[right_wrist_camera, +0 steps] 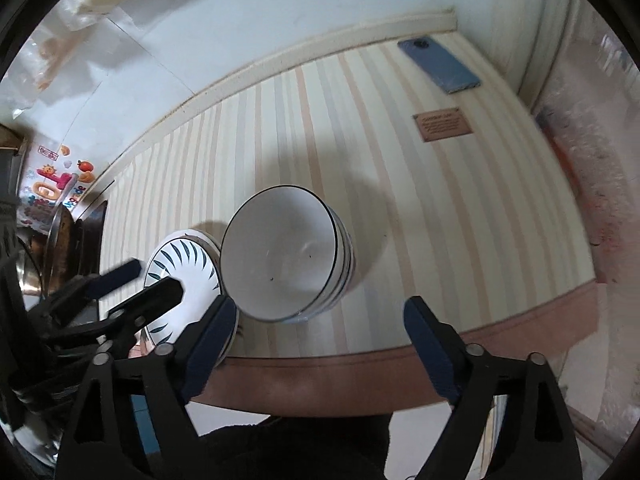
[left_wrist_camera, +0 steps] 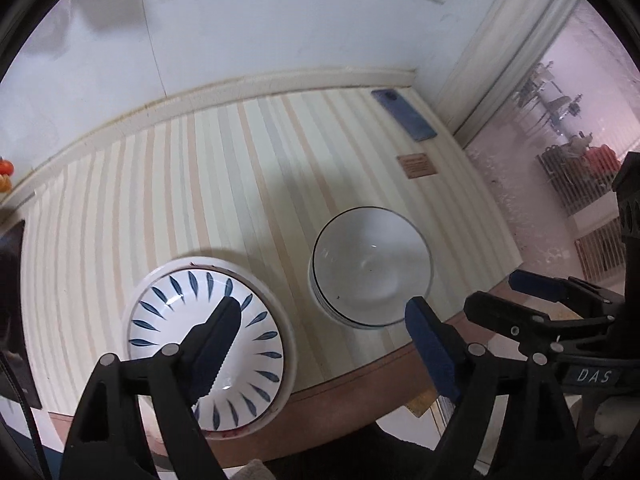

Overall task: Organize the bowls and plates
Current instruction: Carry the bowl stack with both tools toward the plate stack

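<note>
Striped cloth in cream, peach and grey covers the worktop (left_wrist_camera: 248, 168), which runs up to a white wall with a pale trim strip along its foot; a brown edge band borders the near side.

In the left wrist view, the left hand-held gripper (left_wrist_camera: 324, 312) hangs above the near edge with its jaws spread wide and nothing between them. Its left finger overlaps the leaf-patterned plate (left_wrist_camera: 168, 320) — white with dark blue leaf strokes fanned around the inside — which lies directly ahead and to the left of that gripper, close to the worktop's edge. Just ahead and to the right of the same gripper stands the white bowl (left_wrist_camera: 372, 268), dark-rimmed, upright and empty; whether it touches the plate cannot be told.

In the right wrist view, the right hand-held gripper (right_wrist_camera: 320, 316) is also wide open and empty, hovering over the near edge with the white bowl (right_wrist_camera: 280, 256) straight ahead between the lines of its fingers. That view shows blue bands around the bowl's outer wall, and it seems to be nested on another bowl beneath. The plate (right_wrist_camera: 184, 276) lies to the left of it, partly under the left hand-held gripper (right_wrist_camera: 144, 284).

Far ahead and to the right, near the wall, lie a blue phone (right_wrist_camera: 440, 64) and a small brown card (right_wrist_camera: 444, 124).
</note>
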The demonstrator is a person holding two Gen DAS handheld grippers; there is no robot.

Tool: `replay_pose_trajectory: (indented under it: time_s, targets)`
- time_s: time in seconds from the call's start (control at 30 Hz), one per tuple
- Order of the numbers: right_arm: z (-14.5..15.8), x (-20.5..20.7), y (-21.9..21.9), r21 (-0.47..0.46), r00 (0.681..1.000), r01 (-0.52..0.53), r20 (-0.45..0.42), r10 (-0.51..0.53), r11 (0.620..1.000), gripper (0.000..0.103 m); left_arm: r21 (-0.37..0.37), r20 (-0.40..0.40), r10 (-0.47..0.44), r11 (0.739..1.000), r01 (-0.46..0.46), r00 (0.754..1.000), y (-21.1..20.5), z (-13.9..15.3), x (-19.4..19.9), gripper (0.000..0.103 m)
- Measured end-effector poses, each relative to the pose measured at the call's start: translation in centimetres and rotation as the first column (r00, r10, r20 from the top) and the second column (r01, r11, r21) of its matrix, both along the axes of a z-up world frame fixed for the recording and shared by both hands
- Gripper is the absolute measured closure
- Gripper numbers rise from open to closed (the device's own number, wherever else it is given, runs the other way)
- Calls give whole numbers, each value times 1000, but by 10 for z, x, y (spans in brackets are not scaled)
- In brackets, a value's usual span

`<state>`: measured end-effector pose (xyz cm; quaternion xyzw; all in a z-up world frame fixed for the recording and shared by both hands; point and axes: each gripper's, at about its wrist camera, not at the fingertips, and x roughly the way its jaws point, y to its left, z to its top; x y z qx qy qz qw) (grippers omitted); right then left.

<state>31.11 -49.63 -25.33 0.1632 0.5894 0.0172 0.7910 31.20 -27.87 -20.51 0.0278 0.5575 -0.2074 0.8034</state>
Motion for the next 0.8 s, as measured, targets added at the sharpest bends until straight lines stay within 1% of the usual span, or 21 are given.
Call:
replay_pose_trajectory:
  time_s: [0.03, 0.1, 0.3, 0.33, 0.37, 0.4, 0.5, 0.57, 0.7, 0.8]
  targets:
    - [7, -6, 2, -7, 1000, -1, 13, 1, 1000, 12, -6, 10, -1, 1000, 2, 1000, 2, 6, -4, 16]
    - [22, -17, 8, -25, 999, -1, 36, 2, 1000, 11, -20, 22, -9, 1000, 10, 1000, 6, 17, -11, 10]
    - [68, -47, 16, -77, 993, 1, 116, 8, 997, 9, -62, 76, -16, 998, 21, 997, 14, 47, -28, 9]
    - [73, -51, 17, -79, 992, 5, 125, 5, 997, 9, -69, 89, -18, 997, 24, 996, 16, 53, -31, 8]
    - [81, -56, 18, -81, 990, 7, 139, 4, 997, 8, -78, 101, -18, 997, 27, 995, 17, 59, -33, 2]
    - [87, -59, 18, -83, 989, 7, 148, 5, 997, 8, -84, 113, -19, 996, 28, 993, 18, 64, -36, 0]
    - [102, -68, 16, -86, 986, 16, 169, -1, 996, 8, -93, 126, -8, 995, 20, 992, 21, 74, -39, 0]
    - [112, -75, 14, -58, 982, 21, 187, -9, 998, 8, -107, 120, -1, 994, 14, 993, 23, 79, -40, 0]
    - [118, -80, 9, -51, 981, 27, 194, -17, 998, 7, -113, 114, 20, 994, -7, 993, 26, 80, -37, 0]
    - [111, -76, 2, -29, 984, 36, 177, -30, 999, 7, -100, 108, 27, 995, -16, 994, 24, 71, -30, 0]
